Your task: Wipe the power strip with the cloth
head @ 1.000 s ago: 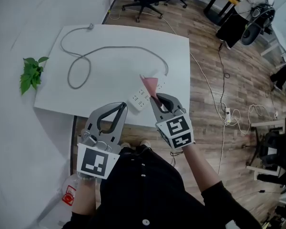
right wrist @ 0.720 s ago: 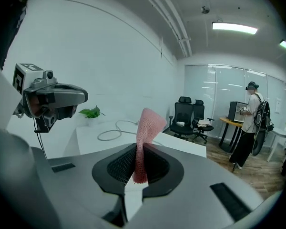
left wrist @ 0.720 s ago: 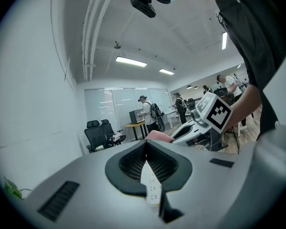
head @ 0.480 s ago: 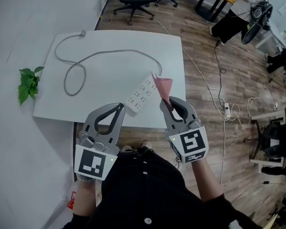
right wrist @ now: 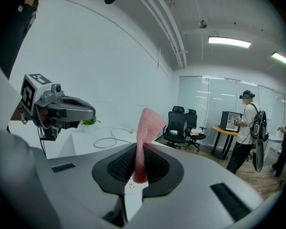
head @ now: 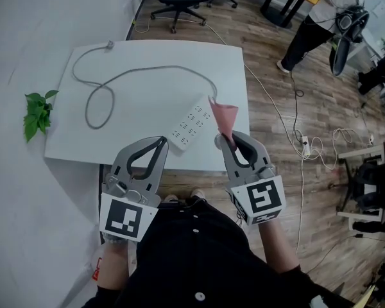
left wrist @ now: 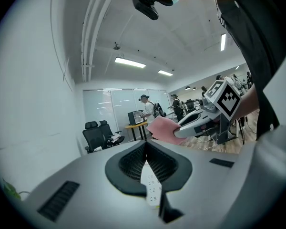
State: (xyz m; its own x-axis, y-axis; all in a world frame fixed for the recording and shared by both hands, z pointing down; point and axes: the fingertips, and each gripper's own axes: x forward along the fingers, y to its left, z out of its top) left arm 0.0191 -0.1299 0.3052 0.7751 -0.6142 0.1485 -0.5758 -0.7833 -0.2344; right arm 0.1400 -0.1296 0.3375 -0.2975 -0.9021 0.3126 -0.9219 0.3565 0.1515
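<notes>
A head view looks steeply down at a white table [head: 155, 111] on a wood floor. A white power strip [head: 192, 125] lies slantwise near the table's front edge. Its grey cable [head: 147, 70] loops across the tabletop to a plug [head: 109, 44] at the far left corner. A small green plant [head: 37, 110] sits off the table's left side.

The right gripper [head: 222, 140] has its jaws closed on a pink cloth [head: 224, 115], pinching it at the lower end. In the right gripper view the cloth [right wrist: 147, 127] stands up out of the closed jaws, and its free end hangs in open air, pressed against nothing. From above, the cloth is just beside the cable end of the power strip. Whether they touch cannot be told.

The left gripper [head: 159, 144] hovers at the table's near edge, short of the strip. In the left gripper view its jaws are closed together and hold nothing. The power strip [left wrist: 151, 189] shows beyond them.

As for progress, the cloth is picked up and brought to the strip, but nothing shows whether any of the strip has been wiped. The cloth has yet to be laid on the strip and drawn along it. The left gripper is placed where it could steady the strip.
</notes>
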